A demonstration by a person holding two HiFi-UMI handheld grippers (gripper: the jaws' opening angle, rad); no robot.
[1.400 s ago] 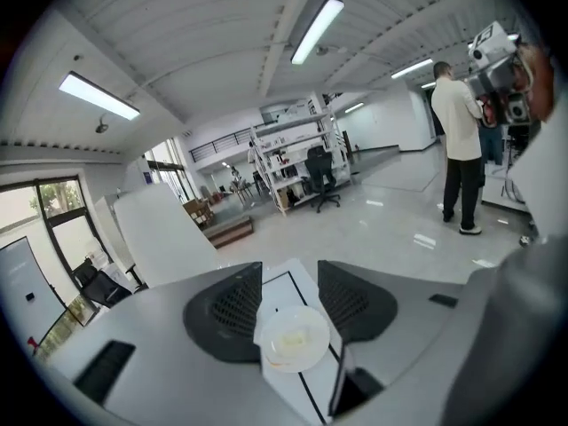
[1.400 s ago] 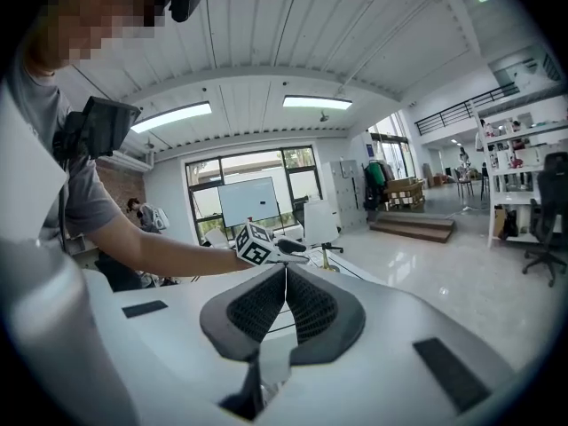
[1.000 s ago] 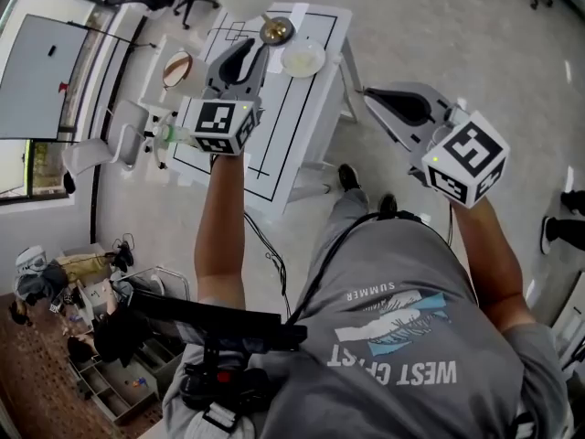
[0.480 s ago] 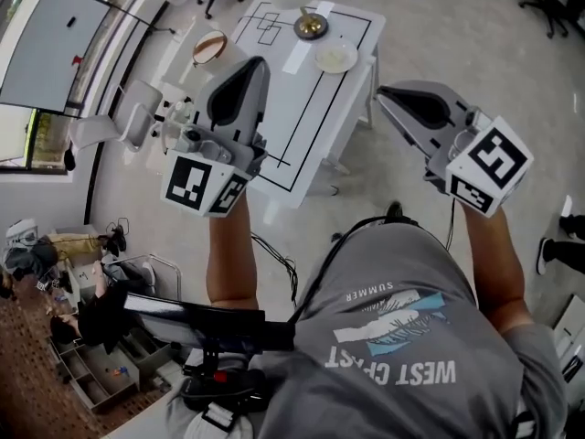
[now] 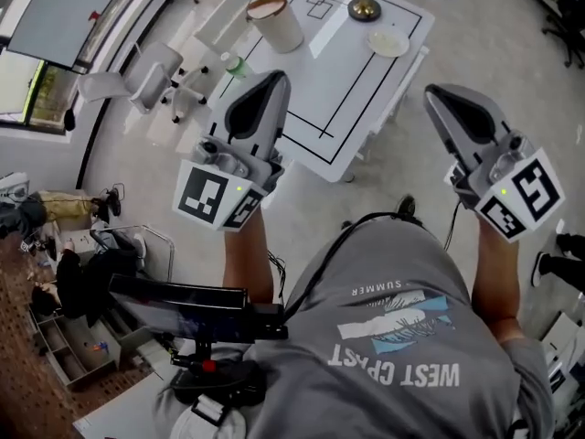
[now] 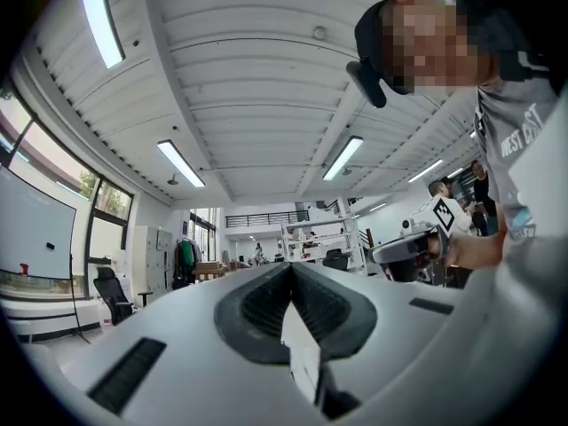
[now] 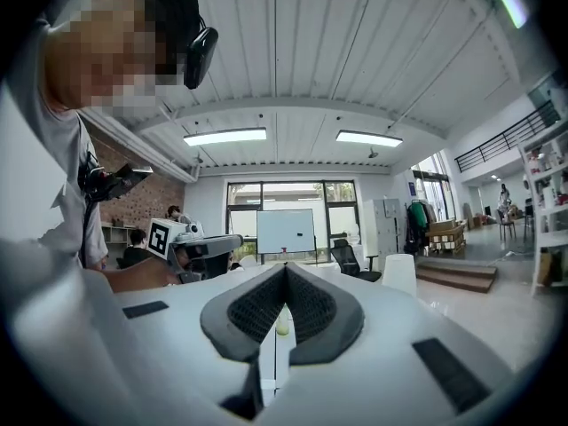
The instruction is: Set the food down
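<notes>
A white table (image 5: 338,99) marked with black lines stands ahead of me and below. At its far end lies a small pale plate (image 5: 388,41) holding something light; I cannot tell what food it is. A brass stand (image 5: 364,9) sits beside the plate. My left gripper (image 5: 274,79) hangs in the air before the table's near left edge, shut, with nothing in it. My right gripper (image 5: 437,92) is held off the table's right side, pads together and empty. In the gripper views, both the left gripper (image 6: 289,269) and the right gripper (image 7: 284,272) point level across the room.
A white bucket (image 5: 274,18) and a green bottle (image 5: 234,65) stand at the table's left side. A white office chair (image 5: 137,85) is left of the table, with a whiteboard (image 5: 82,7) behind it. A seated person (image 5: 73,282) and parts trays (image 5: 64,355) are at lower left.
Both grippers have drawn back from the table toward my body and risen. The left one had reached over the table near the plate and now hangs short of the edge.
</notes>
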